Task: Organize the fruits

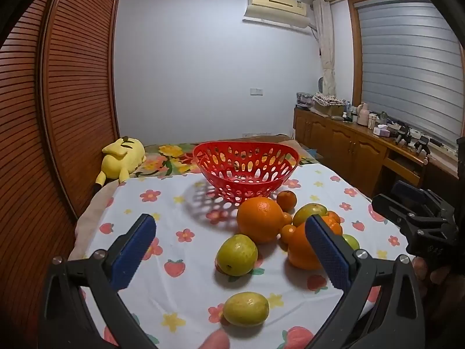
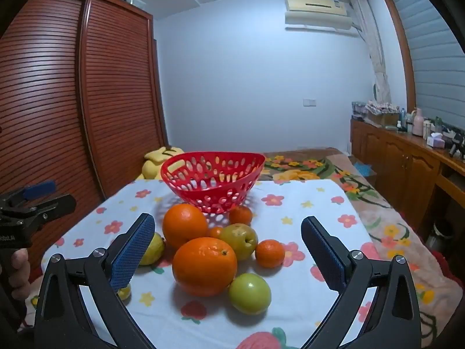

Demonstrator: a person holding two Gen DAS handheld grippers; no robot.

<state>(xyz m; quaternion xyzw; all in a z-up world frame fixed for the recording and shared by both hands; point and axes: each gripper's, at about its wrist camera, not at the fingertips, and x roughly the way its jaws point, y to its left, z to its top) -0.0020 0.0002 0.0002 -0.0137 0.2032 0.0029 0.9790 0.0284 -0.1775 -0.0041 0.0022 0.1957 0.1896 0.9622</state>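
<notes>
Left gripper (image 1: 229,234) and right gripper (image 2: 228,237): jaws wide apart, nothing between the pads, each angled down over the flowered cloth (image 2: 305,296). Fruits lie clustered on the cloth in front of the red basket (image 2: 212,179), which holds no fruit: 2 large oranges (image 2: 204,266) (image 2: 184,225), several small oranges (image 2: 269,253), and green fruits (image 2: 250,293). 1 green fruit (image 1: 246,309) lies apart, nearest the left gripper.

Pretty clearly someone's bedroom at home: a bed (image 2: 319,165) with a floral blanket, a yellow plush toy (image 1: 123,157) lying on it, a louvered wooden wardrobe (image 1: 72,87) beside the bed, and a wall air conditioner (image 1: 277,7) above.
</notes>
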